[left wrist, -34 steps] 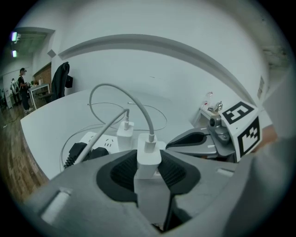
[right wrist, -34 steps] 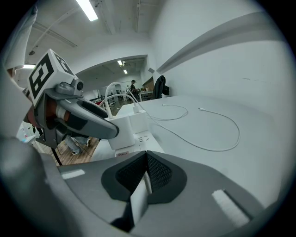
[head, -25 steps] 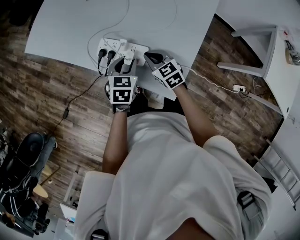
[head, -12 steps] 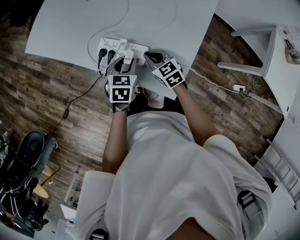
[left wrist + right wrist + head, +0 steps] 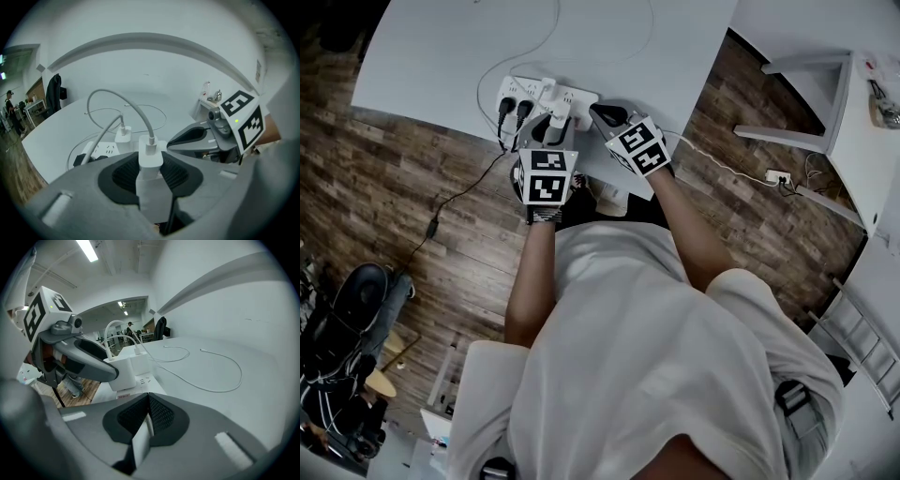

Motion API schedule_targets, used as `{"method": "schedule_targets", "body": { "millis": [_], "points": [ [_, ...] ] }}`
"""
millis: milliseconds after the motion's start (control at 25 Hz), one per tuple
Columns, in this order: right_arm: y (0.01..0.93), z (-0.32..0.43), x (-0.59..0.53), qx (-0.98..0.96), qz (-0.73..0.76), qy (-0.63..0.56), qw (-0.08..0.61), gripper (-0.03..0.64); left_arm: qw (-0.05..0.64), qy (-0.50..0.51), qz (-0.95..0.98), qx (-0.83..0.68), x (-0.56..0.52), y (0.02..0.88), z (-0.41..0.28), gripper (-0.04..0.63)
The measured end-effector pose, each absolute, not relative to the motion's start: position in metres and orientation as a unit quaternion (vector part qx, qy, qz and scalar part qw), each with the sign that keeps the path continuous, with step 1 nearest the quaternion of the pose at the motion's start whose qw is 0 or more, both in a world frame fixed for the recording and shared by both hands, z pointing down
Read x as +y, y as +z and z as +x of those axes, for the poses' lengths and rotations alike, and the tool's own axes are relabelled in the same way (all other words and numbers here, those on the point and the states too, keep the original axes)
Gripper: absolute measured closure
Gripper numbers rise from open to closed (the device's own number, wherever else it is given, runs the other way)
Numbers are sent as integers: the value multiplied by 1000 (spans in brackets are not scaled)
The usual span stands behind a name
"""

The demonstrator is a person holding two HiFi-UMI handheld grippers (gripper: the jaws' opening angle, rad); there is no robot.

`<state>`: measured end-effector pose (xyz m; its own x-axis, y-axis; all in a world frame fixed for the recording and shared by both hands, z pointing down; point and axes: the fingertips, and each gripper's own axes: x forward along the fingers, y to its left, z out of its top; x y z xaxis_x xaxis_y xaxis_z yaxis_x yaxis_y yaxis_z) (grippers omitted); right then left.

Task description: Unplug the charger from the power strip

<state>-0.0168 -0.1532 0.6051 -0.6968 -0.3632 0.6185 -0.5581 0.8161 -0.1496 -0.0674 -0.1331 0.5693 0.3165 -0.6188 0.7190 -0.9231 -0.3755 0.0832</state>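
the white bench (image 5: 441,66) filled the top of your head view. its near edge ran slantwise above the wood floor (image 5: 394,216), and most of its far surface lay open. the power strip (image 5: 512,89) sat right along that near edge, with very little bench between it and the drop.

your left gripper (image 5: 150,165) reached in over the edge at a downward slant. its jaws were clamped on the sides of the white charger (image 5: 150,152), which stood upright on the strip near its middle. the jaws hid the charger's foot, so you could not tell whether the prongs had left the socket.

your right gripper (image 5: 148,401) sat at the strip's right end. its jaws were pinched together on a thin white edge that looked like the strip's own end. the two grippers were close but apart.

a second charger (image 5: 123,137), also white, stood just beyond the held one, on its left. two black plugs (image 5: 502,107) sat in the strip's left part, their cords dropping over the edge.

a white cable (image 5: 140,112) rose from the held charger's top and arched away. a loose cable (image 5: 220,369) lay on the open bench beyond.
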Motion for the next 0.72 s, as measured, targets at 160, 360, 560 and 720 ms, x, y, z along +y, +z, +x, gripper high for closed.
{"method": "schedule_targets", "body": {
  "millis": [160,360,560,720],
  "points": [
    [605,-16,-153,-906,256,166,295,612,270,285,771,-502,-133,570,-69,451],
    [605,-16,-153,-905,258,166,294,612,262,291,771,-501,-131,570,-69,452],
    [607,-16,-153,-905,259,168,294,612,280,278,770,-502,-130,572,-70,451],
    [606,-16,-153,-905,258,164,295,612,273,262,771,-513,-132,559,-72,453]
  ]
}}
